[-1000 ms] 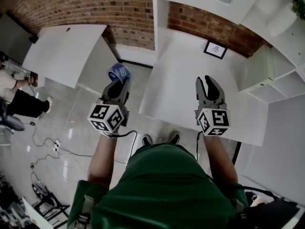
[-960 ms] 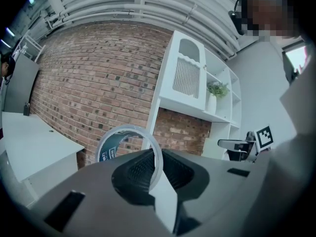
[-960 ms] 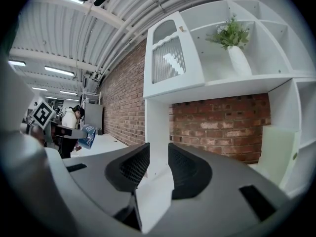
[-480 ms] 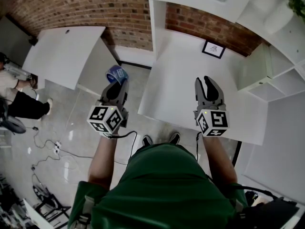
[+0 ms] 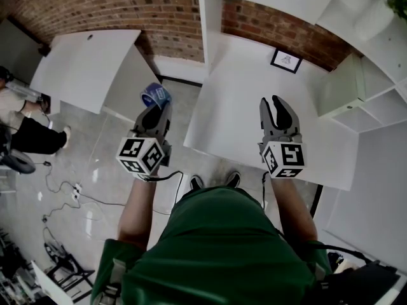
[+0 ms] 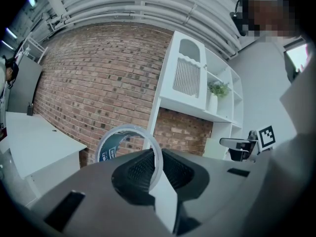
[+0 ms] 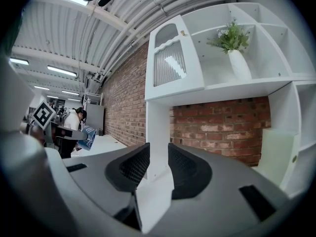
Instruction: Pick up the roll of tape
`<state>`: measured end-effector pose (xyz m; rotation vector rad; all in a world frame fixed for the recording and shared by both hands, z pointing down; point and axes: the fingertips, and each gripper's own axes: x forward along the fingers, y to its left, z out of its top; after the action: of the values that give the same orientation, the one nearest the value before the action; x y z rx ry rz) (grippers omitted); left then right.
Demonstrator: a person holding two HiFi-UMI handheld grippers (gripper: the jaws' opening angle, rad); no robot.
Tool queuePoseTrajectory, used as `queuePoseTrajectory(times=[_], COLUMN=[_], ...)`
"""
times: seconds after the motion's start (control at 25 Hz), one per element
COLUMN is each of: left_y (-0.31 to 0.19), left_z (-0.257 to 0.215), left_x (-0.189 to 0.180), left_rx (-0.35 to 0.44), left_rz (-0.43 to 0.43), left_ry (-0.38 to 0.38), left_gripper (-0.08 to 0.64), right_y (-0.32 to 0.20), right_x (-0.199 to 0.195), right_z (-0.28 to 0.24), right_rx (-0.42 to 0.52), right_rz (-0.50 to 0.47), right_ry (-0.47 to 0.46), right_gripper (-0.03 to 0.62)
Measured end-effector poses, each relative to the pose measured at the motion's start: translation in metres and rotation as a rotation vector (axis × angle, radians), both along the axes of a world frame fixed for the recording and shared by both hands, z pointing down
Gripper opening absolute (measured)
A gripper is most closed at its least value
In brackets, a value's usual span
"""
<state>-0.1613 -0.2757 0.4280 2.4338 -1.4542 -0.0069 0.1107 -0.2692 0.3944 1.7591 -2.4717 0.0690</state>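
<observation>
The person in the green shirt stands at the near edge of a white table, with 1 tool in each hand, both held out roughly level.

The left tongs are pressed together on the roll of tape. From the left gripper view, the thin wall of the ring sits pinched between the 2 ribbed pads. The rest of the roll stands up and out to the left of the tips, with its blue inner face showing. The roll is in the air and touches nothing but the tongs. It hangs over the grey floor, in the gap between the table and a second white table further left.

The right tongs are spread, with nothing between them. In their own view only the table top and the white upright of the shelf unit show through the gap. They are held over the near part of the table, well apart from the tape.

A small framed picture lies at the far end of the table, near the brick wall. On the shelf above, a plant in a white vase stands in 1 of the open compartments. Cables trail across the floor to the left, and another person is at the far left edge of the room.
</observation>
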Motion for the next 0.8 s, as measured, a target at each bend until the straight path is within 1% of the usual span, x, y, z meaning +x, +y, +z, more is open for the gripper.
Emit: queuePoseTrajectory(times=[0.16, 0.56, 0.8], left_y=[0.001, 0.001, -0.001], left_z=[0.0, 0.0, 0.0], left_x=[0.0, 0.011, 0.027], left_rx=[-0.001, -0.001, 0.002], left_rz=[-0.006, -0.011, -0.01], left_ry=[0.0, -0.004, -0.001], left_gripper=[0.06, 0.06, 0.06], right_y=[0.0, -0.001, -0.002], right_x=[0.001, 0.011, 0.024], right_z=[0.0, -0.002, -0.001], right_rx=[-0.007, 0.009, 0.005], right_rz=[-0.006, -0.006, -0.013], right_ry=[-0.019, -0.021, -0.02], right_gripper=[0.13, 0.126, 0.123])
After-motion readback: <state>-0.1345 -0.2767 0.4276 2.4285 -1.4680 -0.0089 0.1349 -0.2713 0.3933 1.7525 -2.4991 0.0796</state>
